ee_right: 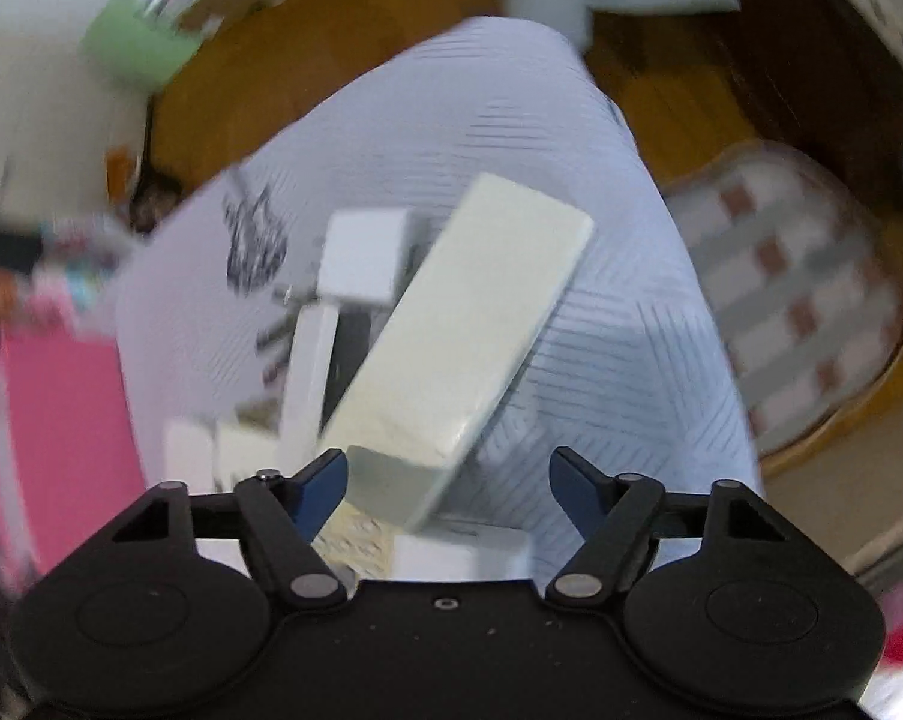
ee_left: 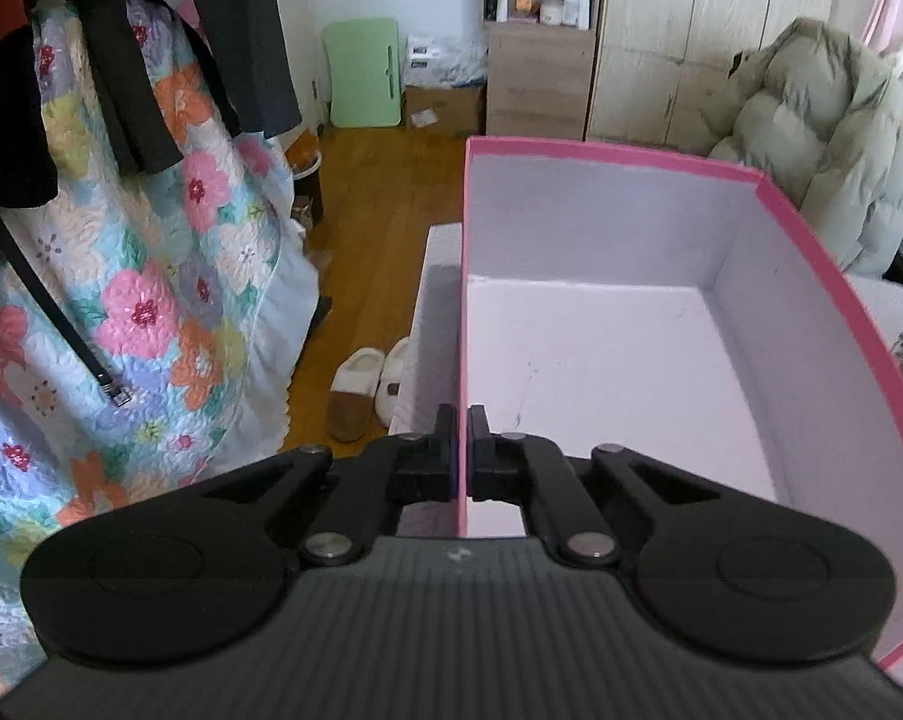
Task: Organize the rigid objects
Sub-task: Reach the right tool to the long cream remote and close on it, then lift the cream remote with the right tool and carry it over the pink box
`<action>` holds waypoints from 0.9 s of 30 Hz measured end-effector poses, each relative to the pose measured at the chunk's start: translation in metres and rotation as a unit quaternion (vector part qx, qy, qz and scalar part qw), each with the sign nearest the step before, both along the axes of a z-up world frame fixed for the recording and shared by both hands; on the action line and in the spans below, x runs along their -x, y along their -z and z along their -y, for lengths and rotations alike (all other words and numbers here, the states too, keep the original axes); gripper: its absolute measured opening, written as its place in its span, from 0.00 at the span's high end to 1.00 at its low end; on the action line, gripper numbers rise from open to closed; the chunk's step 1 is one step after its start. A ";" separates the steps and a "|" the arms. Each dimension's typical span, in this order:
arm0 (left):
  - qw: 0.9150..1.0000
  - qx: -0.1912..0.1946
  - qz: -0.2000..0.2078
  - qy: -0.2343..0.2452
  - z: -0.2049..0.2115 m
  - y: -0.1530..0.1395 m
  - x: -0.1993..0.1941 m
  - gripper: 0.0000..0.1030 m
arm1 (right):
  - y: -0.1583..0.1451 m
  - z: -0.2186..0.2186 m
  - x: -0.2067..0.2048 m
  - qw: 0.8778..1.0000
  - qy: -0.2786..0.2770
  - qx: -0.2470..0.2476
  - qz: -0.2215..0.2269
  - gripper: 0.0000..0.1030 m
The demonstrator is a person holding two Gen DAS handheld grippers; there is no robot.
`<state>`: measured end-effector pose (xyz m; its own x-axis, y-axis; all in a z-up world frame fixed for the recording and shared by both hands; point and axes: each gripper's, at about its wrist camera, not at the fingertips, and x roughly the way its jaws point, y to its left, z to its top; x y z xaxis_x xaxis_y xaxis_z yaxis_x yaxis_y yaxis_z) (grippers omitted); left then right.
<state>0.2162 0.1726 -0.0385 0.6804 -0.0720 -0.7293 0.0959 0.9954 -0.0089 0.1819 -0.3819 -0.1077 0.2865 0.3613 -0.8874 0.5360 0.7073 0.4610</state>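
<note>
pink-rimmed cardboard box [ee_left: 601, 360]: left claw [ee_left: 462, 456] clamped on near-left wall. right claw [ee_right: 448, 480] apart over pale rectangular block [ee_right: 457, 324].

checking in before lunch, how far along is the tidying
Barely started. Done: nothing, the pink box is empty inside. In hand: the left gripper is shut on the box's near wall; the right gripper is open over a cream box, not gripping it. Left: that box and the small white boxes beside it all need packing.
</note>
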 end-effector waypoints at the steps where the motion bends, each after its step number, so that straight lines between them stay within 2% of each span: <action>1: 1.000 0.001 0.003 0.000 0.000 0.000 0.000 0.98 | 0.001 0.001 -0.001 1.000 0.008 -0.003 0.004 0.25; 7: 1.000 0.004 0.017 -0.001 -0.001 0.002 0.001 0.98 | 0.003 0.002 -0.007 0.998 0.054 0.018 0.039 0.27; 9: 1.000 0.007 0.017 0.000 -0.002 0.002 0.002 0.98 | -0.002 0.001 -0.002 0.997 0.057 0.041 0.043 0.40; 12: 1.000 0.005 0.022 0.001 0.000 0.002 0.003 0.98 | -0.002 0.002 -0.006 0.995 0.062 0.057 0.052 0.47; 14: 1.000 0.005 0.024 0.001 0.000 0.002 0.005 0.98 | -0.007 0.004 -0.004 0.994 0.064 0.067 0.060 0.60; 17: 1.000 0.007 0.024 0.000 -0.001 0.002 0.005 0.98 | -0.014 0.007 -0.005 0.993 0.049 0.072 0.075 0.68; 24: 1.000 0.009 0.023 0.000 -0.001 0.002 0.005 0.98 | -0.017 0.006 -0.008 0.991 0.050 0.084 0.086 0.72; 27: 1.000 0.009 0.024 0.000 -0.001 0.002 0.005 0.98 | -0.025 -0.003 -0.020 0.987 0.002 0.127 0.094 0.73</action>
